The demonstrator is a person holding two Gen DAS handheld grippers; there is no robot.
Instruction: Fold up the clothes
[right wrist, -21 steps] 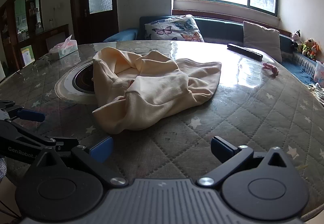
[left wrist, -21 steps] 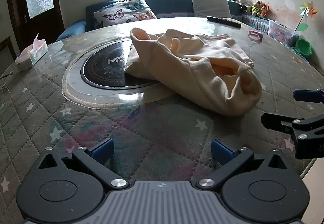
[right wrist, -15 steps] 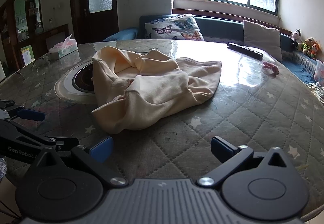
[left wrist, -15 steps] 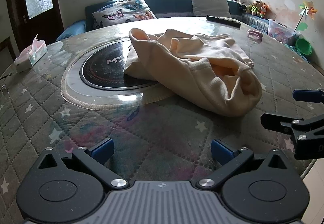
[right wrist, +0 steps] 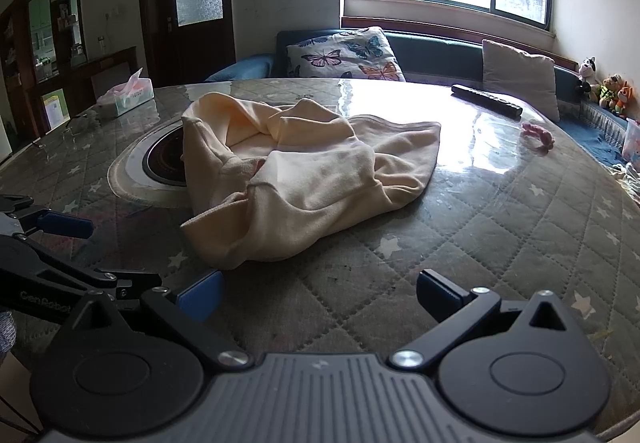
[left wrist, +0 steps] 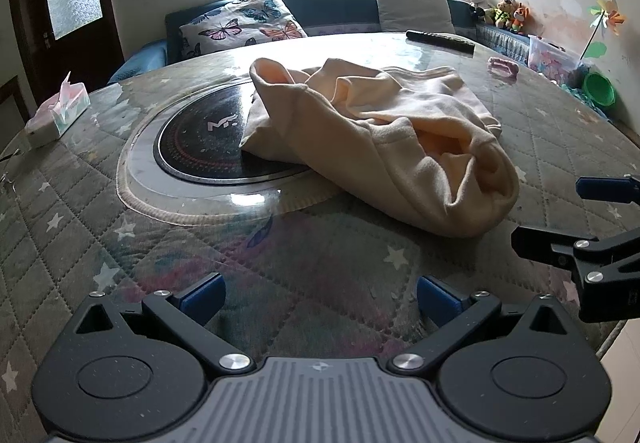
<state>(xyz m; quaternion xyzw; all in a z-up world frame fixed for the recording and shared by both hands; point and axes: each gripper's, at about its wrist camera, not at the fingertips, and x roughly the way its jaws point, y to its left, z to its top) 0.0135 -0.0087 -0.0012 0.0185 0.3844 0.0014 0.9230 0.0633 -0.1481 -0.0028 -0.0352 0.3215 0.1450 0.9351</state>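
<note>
A crumpled cream garment (left wrist: 380,139) (right wrist: 304,179) lies bunched on the round table, partly over the black hotplate (left wrist: 200,139). My left gripper (left wrist: 318,297) hovers over the table's near edge, open and empty, well short of the cloth. My right gripper (right wrist: 318,293) is open too, with nothing between its fingers, a little short of the garment's near hem. Each gripper shows in the other's view: the right one (left wrist: 568,215) at the right edge, the left one (right wrist: 80,247) at the left edge.
The table (right wrist: 500,243) has a quilted star-pattern cover under glass. A tissue box (left wrist: 60,111) sits far left, a remote control (right wrist: 486,99) and a small pink item (right wrist: 538,133) at the back right. A sofa with cushions (left wrist: 248,23) stands behind.
Both views have crept slightly forward toward the garment; the cloth lies as before and both grippers stay open.
</note>
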